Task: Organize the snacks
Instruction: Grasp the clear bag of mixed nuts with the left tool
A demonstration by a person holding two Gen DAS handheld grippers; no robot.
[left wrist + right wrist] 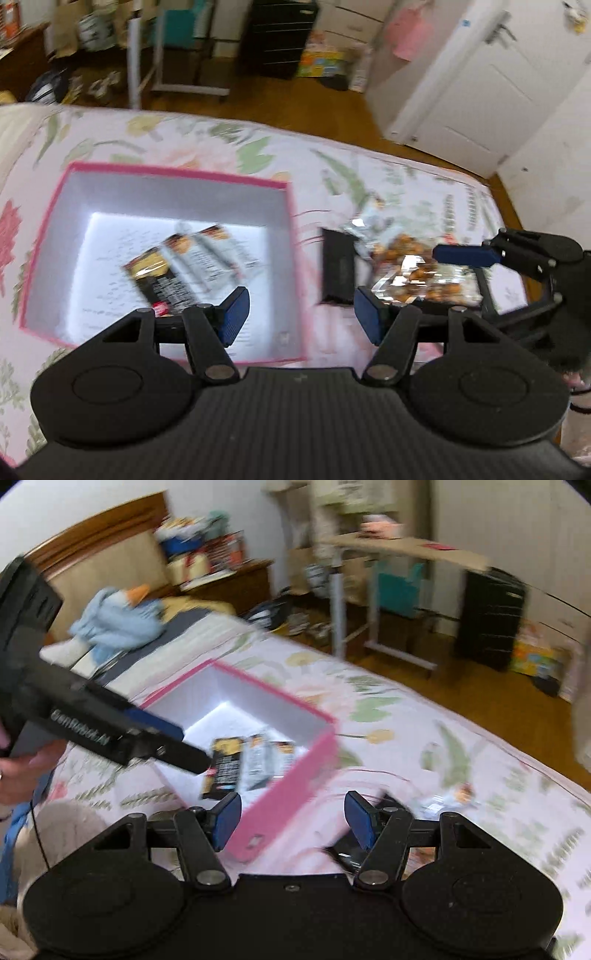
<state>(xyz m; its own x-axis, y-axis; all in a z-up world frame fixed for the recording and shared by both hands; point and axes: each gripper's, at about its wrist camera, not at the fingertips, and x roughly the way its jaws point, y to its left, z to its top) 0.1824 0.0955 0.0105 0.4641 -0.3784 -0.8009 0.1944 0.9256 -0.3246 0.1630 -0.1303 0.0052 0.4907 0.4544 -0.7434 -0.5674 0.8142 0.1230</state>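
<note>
A pink box [291,236] with a white inside lies open on the floral bedspread. In it are a black snack packet [162,280] and two silvery packets [218,251]. My left gripper [301,317] hangs over the box's near right corner, open and empty. To the right of the box lie a black packet [336,273] and a clear bag of orange-brown snacks [417,273], with one of my right gripper's pads [465,254] above the bag. My right gripper [293,819] is open and empty above the box's pink wall [280,805] and the black packet [349,849]. The left gripper [184,744] reaches over the box.
A small loose packet [443,797] lies on the bedspread [424,716] right of the box. A blue plush toy [118,616] sits near the headboard. Beyond the bed are wooden floor, a black drawer unit [277,37], a desk frame and a white door [480,92].
</note>
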